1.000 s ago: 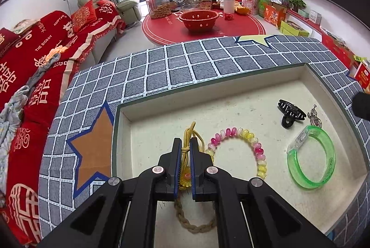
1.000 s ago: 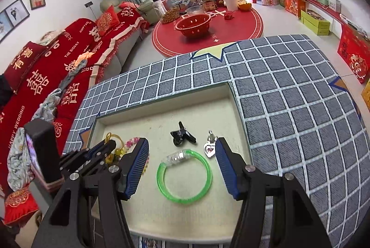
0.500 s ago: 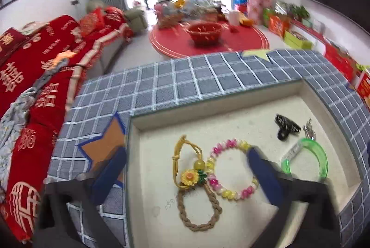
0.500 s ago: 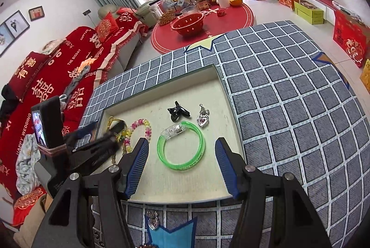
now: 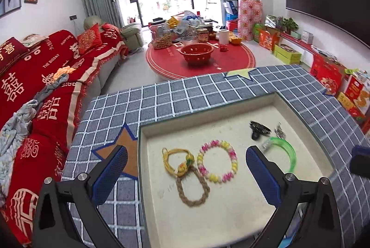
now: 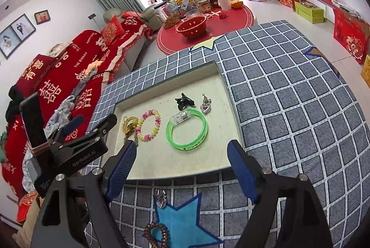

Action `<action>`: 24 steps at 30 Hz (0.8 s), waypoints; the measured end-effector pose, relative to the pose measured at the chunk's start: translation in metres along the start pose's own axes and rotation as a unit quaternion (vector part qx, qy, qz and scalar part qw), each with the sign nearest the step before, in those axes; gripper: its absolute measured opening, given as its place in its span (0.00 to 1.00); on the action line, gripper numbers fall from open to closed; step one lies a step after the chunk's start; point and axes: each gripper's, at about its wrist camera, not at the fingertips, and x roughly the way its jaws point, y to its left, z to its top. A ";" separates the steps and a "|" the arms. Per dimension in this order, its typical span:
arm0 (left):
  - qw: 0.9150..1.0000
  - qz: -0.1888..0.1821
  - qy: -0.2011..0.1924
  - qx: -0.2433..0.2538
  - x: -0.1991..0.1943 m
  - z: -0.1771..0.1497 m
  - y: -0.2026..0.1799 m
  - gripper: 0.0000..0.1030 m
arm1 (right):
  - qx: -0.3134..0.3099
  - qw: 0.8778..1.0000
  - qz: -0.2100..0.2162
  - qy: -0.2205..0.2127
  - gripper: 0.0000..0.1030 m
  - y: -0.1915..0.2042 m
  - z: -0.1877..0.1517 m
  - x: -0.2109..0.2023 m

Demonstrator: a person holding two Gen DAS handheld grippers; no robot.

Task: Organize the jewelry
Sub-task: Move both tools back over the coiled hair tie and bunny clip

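right gripper: jaws opening, nothing between them, above near tray rim
outside tray: silver pendant and coil hair tie on blue star, nearest
step: probably fetching those next; needs pull-back, drop
left gripper: spread wide, empty, over rope bracelet
tray: holds bead bracelet, green bangle, black clip
room: checked cloth right side bare; rim is the snag

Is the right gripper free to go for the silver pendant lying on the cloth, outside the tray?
Probably yes. The silver pendant lies alone on the cloth just below the tray rim, under the right gripper, whose jaws are opening and empty. Only the coiled hair tie lies nearby, not touching it.
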 end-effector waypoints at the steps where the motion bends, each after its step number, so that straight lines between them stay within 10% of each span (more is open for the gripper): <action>1: 1.000 -0.010 0.004 0.002 -0.003 -0.003 0.001 1.00 | -0.001 1.000 0.003 -0.002 0.81 0.000 -0.002 -0.004; 8: 0.999 -0.054 0.006 -0.006 -0.060 -0.042 0.007 1.00 | 0.004 0.999 0.026 -0.019 0.99 0.001 -0.021 -0.039; 24: 0.993 -0.098 0.067 -0.004 -0.083 -0.128 -0.026 1.00 | -0.003 0.999 -0.029 0.026 1.00 -0.019 -0.087 -0.060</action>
